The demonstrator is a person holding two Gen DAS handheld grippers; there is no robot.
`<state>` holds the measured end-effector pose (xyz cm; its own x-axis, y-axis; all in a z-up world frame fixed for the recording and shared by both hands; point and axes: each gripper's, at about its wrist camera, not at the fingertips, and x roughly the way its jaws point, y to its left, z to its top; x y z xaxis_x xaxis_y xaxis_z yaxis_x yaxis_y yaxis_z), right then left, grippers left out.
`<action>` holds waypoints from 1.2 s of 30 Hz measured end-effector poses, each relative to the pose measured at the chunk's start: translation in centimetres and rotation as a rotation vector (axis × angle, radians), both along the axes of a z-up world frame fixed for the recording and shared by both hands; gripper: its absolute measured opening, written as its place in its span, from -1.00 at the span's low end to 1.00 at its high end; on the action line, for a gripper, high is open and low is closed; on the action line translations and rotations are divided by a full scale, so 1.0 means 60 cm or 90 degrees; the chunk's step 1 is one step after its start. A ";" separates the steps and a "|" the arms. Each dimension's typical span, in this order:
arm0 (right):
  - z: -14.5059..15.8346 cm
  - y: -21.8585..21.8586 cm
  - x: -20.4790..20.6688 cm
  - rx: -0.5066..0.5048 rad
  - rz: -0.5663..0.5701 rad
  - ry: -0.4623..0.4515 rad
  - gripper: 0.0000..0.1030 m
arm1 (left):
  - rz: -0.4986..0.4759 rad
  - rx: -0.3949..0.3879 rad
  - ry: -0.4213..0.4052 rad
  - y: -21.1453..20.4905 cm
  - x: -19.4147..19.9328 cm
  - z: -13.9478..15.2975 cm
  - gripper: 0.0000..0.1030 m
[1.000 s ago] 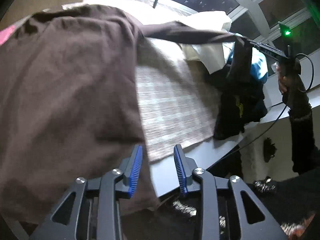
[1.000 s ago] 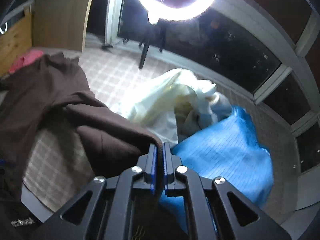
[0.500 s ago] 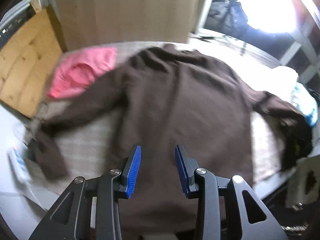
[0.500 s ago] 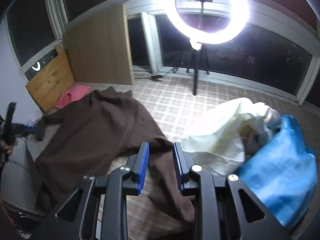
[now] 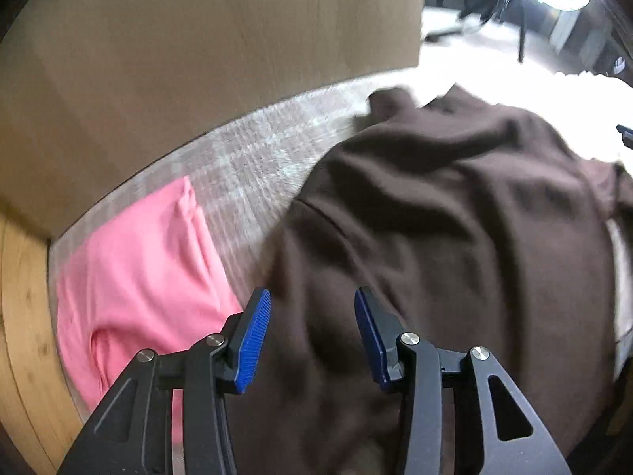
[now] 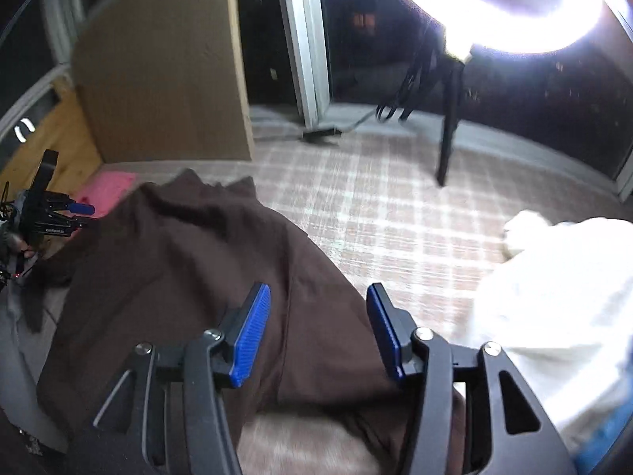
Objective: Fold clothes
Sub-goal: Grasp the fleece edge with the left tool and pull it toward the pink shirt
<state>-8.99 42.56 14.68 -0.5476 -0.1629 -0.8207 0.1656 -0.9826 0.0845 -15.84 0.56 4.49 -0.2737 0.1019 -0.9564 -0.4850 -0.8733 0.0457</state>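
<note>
Both your left claw (image 5: pixel 312 312) and right claw (image 6: pixel 318 308) hang wide apart, holding nothing, over the brown sweater (image 5: pixel 455 217) beside the pink cloth (image 5: pixel 138 269).

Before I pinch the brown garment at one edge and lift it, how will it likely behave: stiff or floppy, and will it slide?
The brown garment lies in soft creases on the checked cloth, so it will probably hang limp and sag. It looks fairly thick, so perhaps somewhat heavy. Both the left gripper and the right gripper are open above it; a single pinch would likely drag the rest along.

Ring light (image 6: pixel 514 12), probably cardboard panel (image 6: pixel 166 79)
</note>
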 end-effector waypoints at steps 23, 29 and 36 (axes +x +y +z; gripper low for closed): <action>-0.122 -0.056 -0.166 0.011 0.106 -0.177 -0.62 | -0.075 -0.025 -0.017 0.038 -0.037 0.026 -0.53; -0.067 -0.084 -0.224 -0.099 0.104 -0.080 -0.16 | -0.066 0.041 -0.007 0.113 -0.060 0.047 -0.43; -0.127 -0.158 -0.294 -0.130 0.133 -0.108 -0.16 | -0.049 0.132 -0.056 0.221 -0.116 0.020 -0.17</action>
